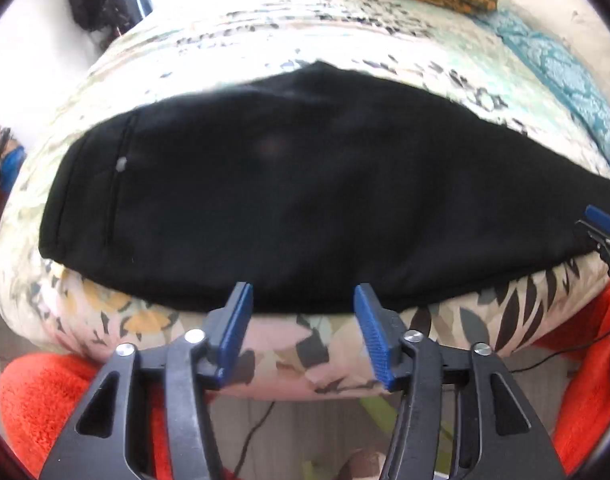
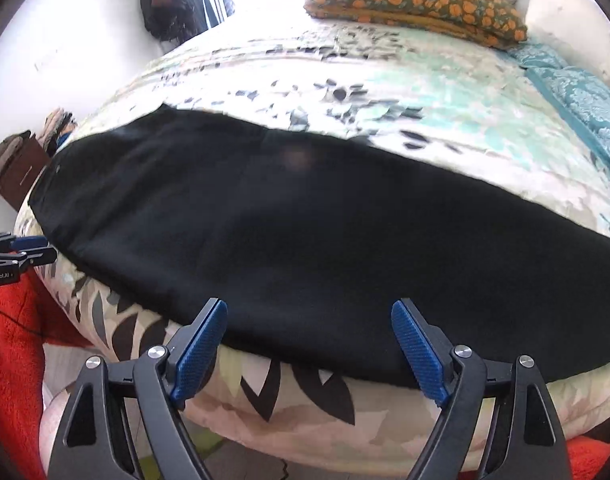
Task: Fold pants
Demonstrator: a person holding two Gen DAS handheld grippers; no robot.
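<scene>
Black pants (image 1: 297,196) lie flat across the near part of a bed, waistband with a small grey button at the left, legs running right; they also show in the right wrist view (image 2: 325,240). My left gripper (image 1: 303,300) is open and empty, its blue pads (image 1: 237,320) at the pants' near edge. My right gripper (image 2: 309,316) is open and empty at the near edge further right; it shows at the right edge of the left wrist view (image 1: 603,224). The left gripper shows at the left edge of the right wrist view (image 2: 21,250).
The bed has a floral leaf-print cover (image 1: 305,344). An orange-flowered folded cloth (image 2: 417,4) and a teal patterned cloth (image 2: 585,100) lie at the far side. Red-orange fabric (image 1: 37,408) is below the bed's front edge on both sides. A thin cable (image 1: 257,428) runs over the floor.
</scene>
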